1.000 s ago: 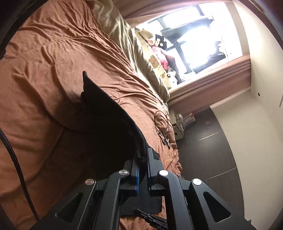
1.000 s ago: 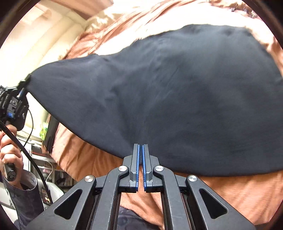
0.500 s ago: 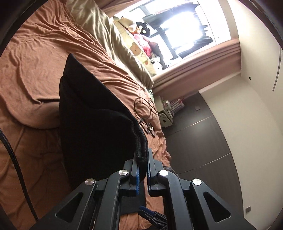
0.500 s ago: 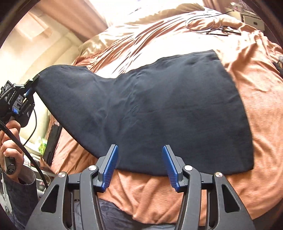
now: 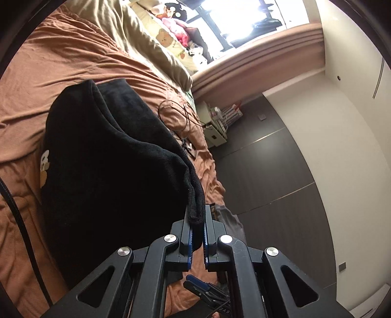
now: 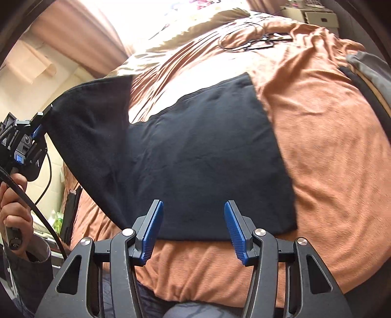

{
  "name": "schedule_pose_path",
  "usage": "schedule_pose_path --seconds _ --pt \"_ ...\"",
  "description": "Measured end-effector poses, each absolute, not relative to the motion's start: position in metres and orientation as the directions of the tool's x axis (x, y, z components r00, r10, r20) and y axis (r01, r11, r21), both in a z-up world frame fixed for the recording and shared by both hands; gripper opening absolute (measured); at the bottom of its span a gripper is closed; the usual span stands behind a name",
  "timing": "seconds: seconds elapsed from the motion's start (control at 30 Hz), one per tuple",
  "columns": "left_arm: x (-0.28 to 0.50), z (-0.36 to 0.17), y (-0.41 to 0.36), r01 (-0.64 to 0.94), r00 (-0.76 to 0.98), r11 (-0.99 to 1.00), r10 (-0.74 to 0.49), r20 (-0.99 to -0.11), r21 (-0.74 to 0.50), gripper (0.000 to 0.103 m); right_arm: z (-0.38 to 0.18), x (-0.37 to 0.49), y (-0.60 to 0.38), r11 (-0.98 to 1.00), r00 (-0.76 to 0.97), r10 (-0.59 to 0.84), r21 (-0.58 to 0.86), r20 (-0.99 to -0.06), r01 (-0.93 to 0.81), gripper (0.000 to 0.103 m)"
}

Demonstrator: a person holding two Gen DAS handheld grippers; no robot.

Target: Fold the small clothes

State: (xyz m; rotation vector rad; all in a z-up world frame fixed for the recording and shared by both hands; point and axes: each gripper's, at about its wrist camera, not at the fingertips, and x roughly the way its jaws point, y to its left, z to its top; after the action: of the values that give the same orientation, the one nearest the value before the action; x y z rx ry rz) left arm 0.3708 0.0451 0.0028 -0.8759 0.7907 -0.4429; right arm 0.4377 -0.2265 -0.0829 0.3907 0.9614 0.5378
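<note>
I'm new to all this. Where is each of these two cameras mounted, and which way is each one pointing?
Left wrist: rides on the left gripper, looking along the bed toward the window; only its fingers, shut on the black garment, show.
Right wrist: rides on the open right gripper, looking down at the bed; a hand and sleeve show.
Shared: the garment, bed and coiled cable.

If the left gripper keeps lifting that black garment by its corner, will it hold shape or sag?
Likely sag: the black garment drapes in a soft curve from the left gripper down to the bedspread. It looks light, since one pinched hem carries the raised part. The doubled edge between the fingers seems to grip without slipping.
</note>
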Motion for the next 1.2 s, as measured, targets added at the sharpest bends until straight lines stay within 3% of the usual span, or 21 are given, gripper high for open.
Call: schedule_pose_path --seconds 0.4,1.2 --pt "0.39 -0.043 -0.058 0.069 0.431 0.651 -0.703 -0.566 -0.756 0.006 -0.094 0.41 -0.277 0.801 0.471 0.576 0.577 -0.668 -0.161 0.05" --pt "0.386 -0.114 -0.152 0.079 0.227 0.736 -0.67 -0.707 -0.672 0.006 -0.128 0.4 -0.334 0.77 0.474 0.578 0.637 -0.665 -0.045 0.05"
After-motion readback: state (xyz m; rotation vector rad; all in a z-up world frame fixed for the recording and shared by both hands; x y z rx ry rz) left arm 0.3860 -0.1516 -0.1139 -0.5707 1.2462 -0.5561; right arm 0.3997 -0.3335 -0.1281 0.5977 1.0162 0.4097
